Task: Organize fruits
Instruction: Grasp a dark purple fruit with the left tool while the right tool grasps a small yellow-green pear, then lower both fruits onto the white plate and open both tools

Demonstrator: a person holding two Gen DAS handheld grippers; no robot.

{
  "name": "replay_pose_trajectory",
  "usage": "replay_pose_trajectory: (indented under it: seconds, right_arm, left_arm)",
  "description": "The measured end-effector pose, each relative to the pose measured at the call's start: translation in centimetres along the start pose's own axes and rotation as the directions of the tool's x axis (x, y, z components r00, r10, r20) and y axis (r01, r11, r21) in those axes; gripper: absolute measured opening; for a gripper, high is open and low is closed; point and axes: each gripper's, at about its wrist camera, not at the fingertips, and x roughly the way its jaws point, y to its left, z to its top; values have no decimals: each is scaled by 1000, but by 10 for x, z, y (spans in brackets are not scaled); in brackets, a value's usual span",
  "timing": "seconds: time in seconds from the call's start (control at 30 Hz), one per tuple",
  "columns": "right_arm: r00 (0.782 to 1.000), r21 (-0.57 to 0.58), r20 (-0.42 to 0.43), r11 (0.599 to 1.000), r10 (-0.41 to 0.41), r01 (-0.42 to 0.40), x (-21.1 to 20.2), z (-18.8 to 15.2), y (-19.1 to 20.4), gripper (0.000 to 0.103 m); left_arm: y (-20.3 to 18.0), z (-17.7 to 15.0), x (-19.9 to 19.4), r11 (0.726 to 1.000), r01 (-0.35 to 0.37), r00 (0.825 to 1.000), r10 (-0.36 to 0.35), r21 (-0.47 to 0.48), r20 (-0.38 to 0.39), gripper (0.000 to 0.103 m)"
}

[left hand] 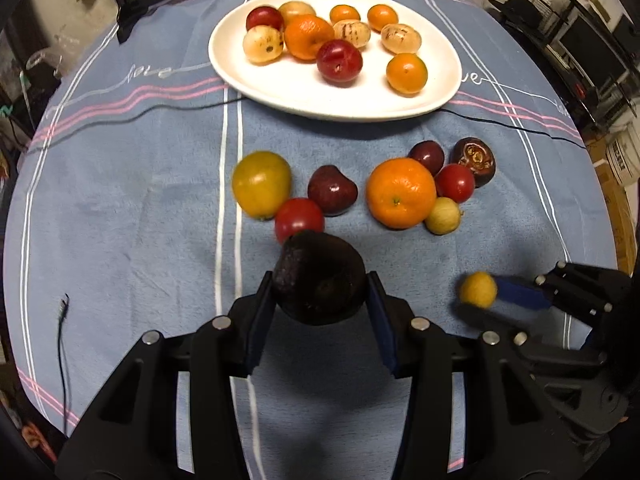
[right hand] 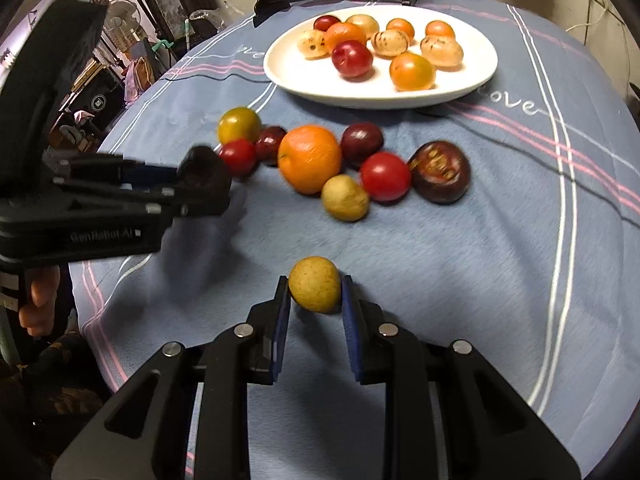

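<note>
Dark fruit [left hand: 318, 280]: lower centre of the left wrist view, gripped between the 2 blue pads of the left gripper [left hand: 319, 300]; its rough, near-black body is slightly elongated, the long axis running from the lower right toward a narrower end at the upper left of the frame, pointing at the loose fruits.

Small yellow fruit [right hand: 315, 284]: lower centre of the right wrist view, pinched at its sides by the right gripper [right hand: 314, 294]; near-round, so no long axis can be told. Whether it is lifted or resting on the cloth cannot be told.

Grip, judged: each pair of tongs is narrowed onto 1 fruit across its width, probably to carry both to the plate at once.

Loose fruits: mid-frame in both views, a touching cluster on the cloth, including a large orange [left hand: 401, 193], a yellow-green fruit [left hand: 261, 184], 2 red fruits, dark plums and a split dark-brown fruit [left hand: 474, 161] with its opened face turned up.

White plate [left hand: 440, 80]: upper centre, oval, long axis lying left to right; it holds 9 fruits grouped toward its far side, leaving bare near rim, the likely landing area.

Blue tablecloth [left hand: 140, 200]: striped, beneath everything; a thin black cable crosses just in front of the plate.
</note>
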Motion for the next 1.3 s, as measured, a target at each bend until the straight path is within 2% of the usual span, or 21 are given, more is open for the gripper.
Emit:
replay_pose_trajectory:
  seconds: [0.17, 0.27, 0.53, 0.73, 0.87, 1.3]
  right_arm:
    - [1000, 48, 23, 999, 8, -9, -3, 2, 6, 26]
    - [998, 69, 63, 998, -8, 3, -8, 15, 8, 26]
    - [978, 74, 196, 995, -75, 62, -42, 66, 6, 26]
    - [960, 73, 252, 992, -120, 105, -51, 108, -6, 25]
    - [956, 76, 258, 989, -141, 126, -45, 133, -15, 25]
    - [960, 88, 226, 985, -167, 151, -4, 208, -59, 25]
  left_arm:
    - [7, 6, -5, 999, 21, 1000, -21, 29, 5, 46]
    - [11, 17, -12, 999, 26, 999, -27, 39, 30, 46]
    - [20, 63, -37, 997, 36, 990, -44, 65, 131, 46]
    - [25, 98, -35, 998, 28, 986, -38, 64, 163, 46]
    - [30, 123, -27, 999, 20, 985, -28, 50, 172, 46]
    - [34, 198, 15, 999, -26, 987, 19, 37, 161, 46]
